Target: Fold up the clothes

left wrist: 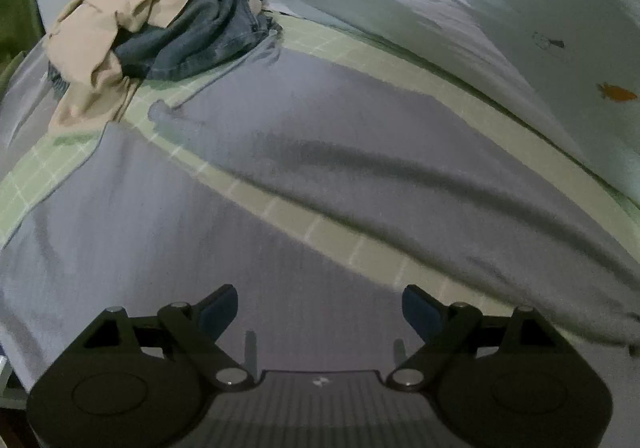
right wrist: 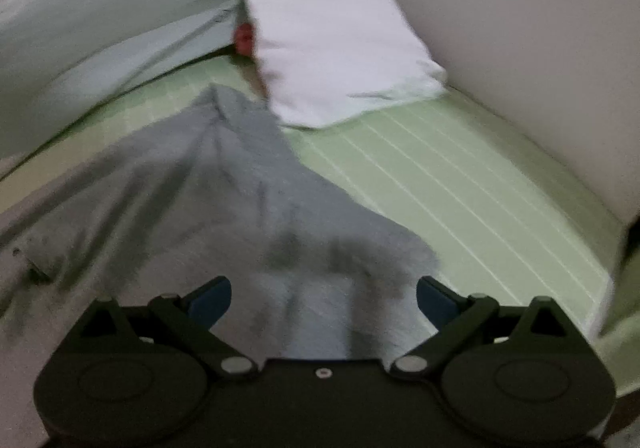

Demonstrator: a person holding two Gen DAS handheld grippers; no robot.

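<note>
1. Left wrist view: the left gripper [left wrist: 319,306] is hovering over the grey garment [left wrist: 312,151], jaws spread wide, gripping nothing.
2. The garment is lying spread and creased across the green bed sheet [left wrist: 320,43] — a beige and denim heap [left wrist: 156,27] is waiting beyond it.
3. The right gripper [right wrist: 324,298] is likewise hanging wide open and empty, above the garment's edge near a white pillow [right wrist: 332,39].
4. Judgement: folding is at the grasping stage — each gripper needs to be closing on an edge next.
</note>
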